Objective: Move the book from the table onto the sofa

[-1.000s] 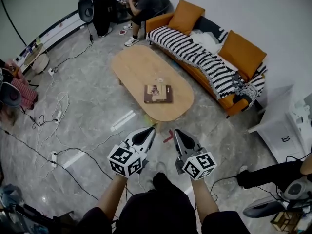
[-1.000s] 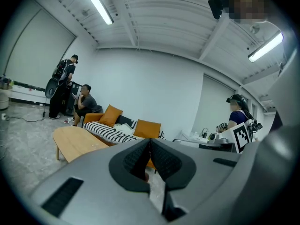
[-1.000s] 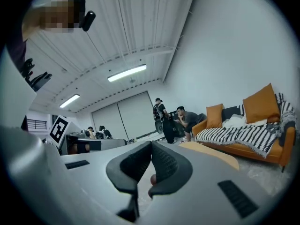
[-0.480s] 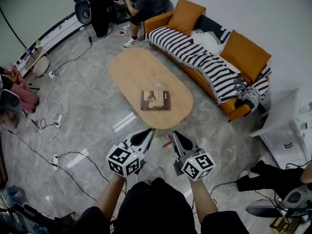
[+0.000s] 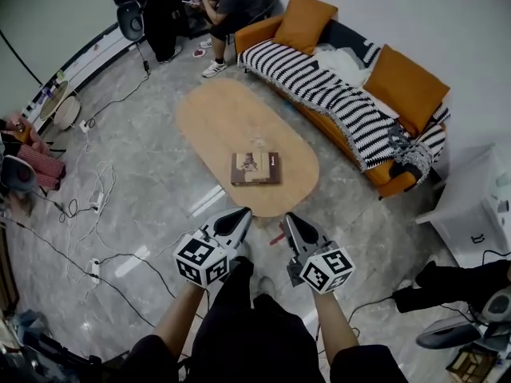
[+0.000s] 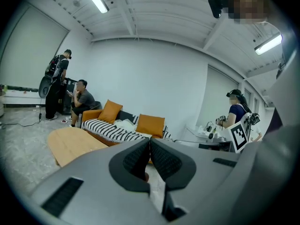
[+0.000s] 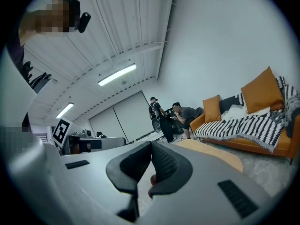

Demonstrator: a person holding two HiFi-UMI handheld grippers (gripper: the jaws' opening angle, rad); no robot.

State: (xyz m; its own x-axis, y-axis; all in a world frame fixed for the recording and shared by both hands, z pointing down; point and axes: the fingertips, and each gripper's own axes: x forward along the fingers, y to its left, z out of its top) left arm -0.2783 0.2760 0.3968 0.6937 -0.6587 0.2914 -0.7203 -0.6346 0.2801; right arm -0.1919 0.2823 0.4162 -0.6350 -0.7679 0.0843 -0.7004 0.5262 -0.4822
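The book point(image 5: 255, 168) lies flat, cover up, near the end of the table point(image 5: 214, 118) closest to me, about midway between its two long edges. Nothing rests on it and nothing touches it. Just past it, toward the middle of the table, is some small thing I can't make out. The sofa point(image 5: 384, 183) runs along the far side of the table, on my right in the head view, with a striped blanket point(image 5: 319, 86) over the seat and an orange cushion point(image 5: 406, 84) near its closer end.

My left gripper point(image 5: 242, 212) and right gripper point(image 5: 289, 217) hang side by side over the floor, short of the table's near end and well apart from the book. Each has its jaws pressed together with nothing between them; the gripper views show the pads meeting and only the room beyond.

So I judge this to be the approach: the book is not yet picked up. Next I need to come up to the near end of the table, spread at least one pair of jaws and get one jaw under an edge of the book, which may be awkward as it lies flat on the wood. Then it goes across to the blanket, which looks like a free spot
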